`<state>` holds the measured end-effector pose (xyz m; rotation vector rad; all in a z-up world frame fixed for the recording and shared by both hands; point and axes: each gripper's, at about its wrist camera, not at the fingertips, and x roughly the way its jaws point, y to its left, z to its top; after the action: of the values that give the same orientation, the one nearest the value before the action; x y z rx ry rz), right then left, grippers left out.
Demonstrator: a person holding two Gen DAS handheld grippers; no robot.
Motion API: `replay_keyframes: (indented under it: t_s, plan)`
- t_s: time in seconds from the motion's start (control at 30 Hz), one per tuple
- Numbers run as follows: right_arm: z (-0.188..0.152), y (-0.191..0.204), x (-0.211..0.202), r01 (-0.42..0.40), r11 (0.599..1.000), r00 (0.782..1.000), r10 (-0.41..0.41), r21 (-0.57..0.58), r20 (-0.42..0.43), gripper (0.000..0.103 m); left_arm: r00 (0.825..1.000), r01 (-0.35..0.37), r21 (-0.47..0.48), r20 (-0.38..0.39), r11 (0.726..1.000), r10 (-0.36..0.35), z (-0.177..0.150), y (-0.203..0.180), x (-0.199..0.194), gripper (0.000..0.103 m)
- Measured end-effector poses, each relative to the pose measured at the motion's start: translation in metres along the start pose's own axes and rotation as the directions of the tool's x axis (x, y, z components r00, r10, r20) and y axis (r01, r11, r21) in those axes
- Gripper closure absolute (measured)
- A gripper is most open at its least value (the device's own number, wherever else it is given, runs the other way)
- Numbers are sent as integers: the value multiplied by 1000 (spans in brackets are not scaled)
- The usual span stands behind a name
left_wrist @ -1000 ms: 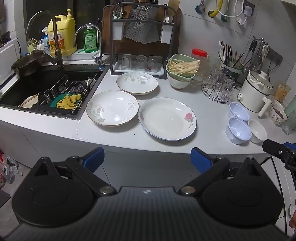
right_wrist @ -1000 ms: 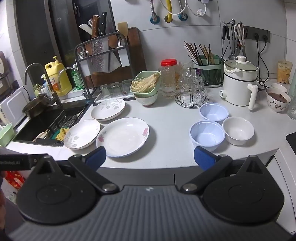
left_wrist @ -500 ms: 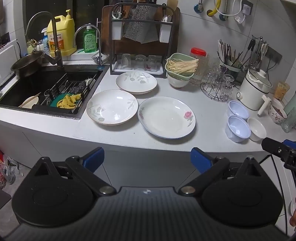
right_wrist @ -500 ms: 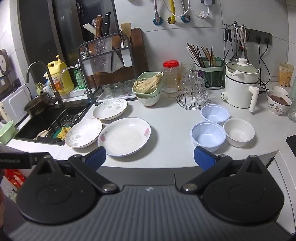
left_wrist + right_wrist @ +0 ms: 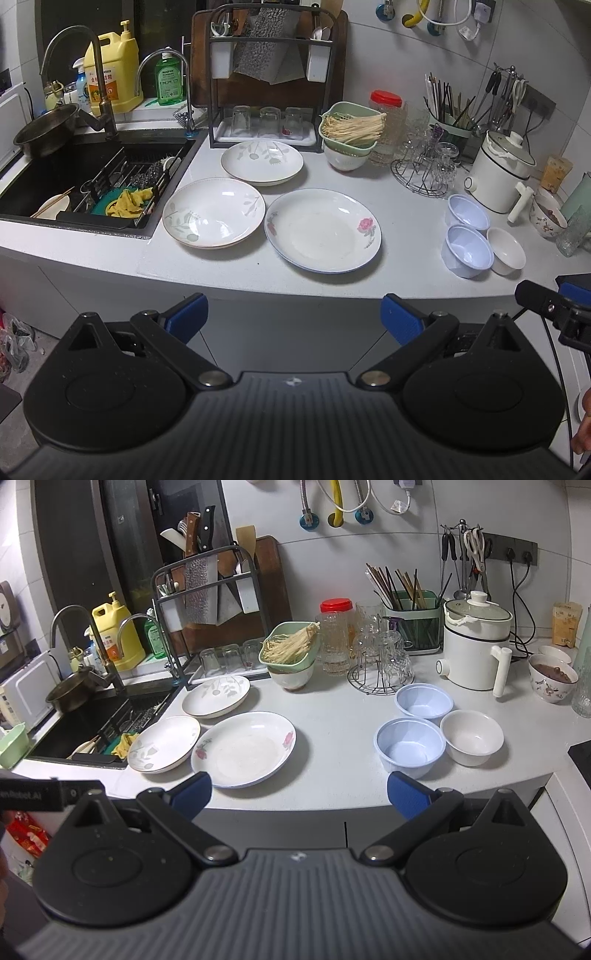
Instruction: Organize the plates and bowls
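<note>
Here, label by label:

Left gripper (image 5: 293,317): held short of the counter edge, blue-tipped jaws spread wide, gripping nothing.
Right gripper (image 5: 299,794): likewise short of the counter edge, jaws wide apart, empty.
Counter (image 5: 406,221): white, carrying all plates and bowls.
Rose plate (image 5: 322,229): largest, blue-rimmed, flat on the counter nearest the front, just right of the leaf plate.
Leaf plate (image 5: 214,213): flat beside the sink, rim very close to the rose plate; touching or not, hard to tell.
Rear plate (image 5: 262,161): behind the other two, just in front of the glass rack.
Near blue bowl (image 5: 410,746): upright, close to the front edge.
Far blue bowl (image 5: 424,700): upright, directly behind the near blue bowl.
White bowl (image 5: 471,736): upright, just right of the near blue bowl, rims close or touching.
Sink (image 5: 44,173): black, at the left, holding a wire rack and a yellow cloth (image 5: 131,201).
Glass rack (image 5: 266,125): dark frame with three upturned glasses on its tray.
Green basket (image 5: 349,127): stacked on a bowl, filled with pale strands.
Electric pot (image 5: 474,646): white, lidded, behind the bowls.
</note>
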<state>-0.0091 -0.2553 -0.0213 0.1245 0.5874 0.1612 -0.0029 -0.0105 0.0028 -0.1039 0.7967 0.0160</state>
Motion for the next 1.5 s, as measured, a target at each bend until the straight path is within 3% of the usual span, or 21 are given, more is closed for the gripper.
replay_keyframes:
  t_s: [0.87, 1.5]
  plan:
    - [0, 3, -7, -17, 999, 999, 18, -29, 33, 0, 1000, 20, -27, -19, 999, -20, -9, 0, -1, 1]
    - [-3, 7, 1, -31, 999, 999, 30, -39, -11, 0, 999, 14, -18, -51, 1000, -15, -5, 4, 1, 1]
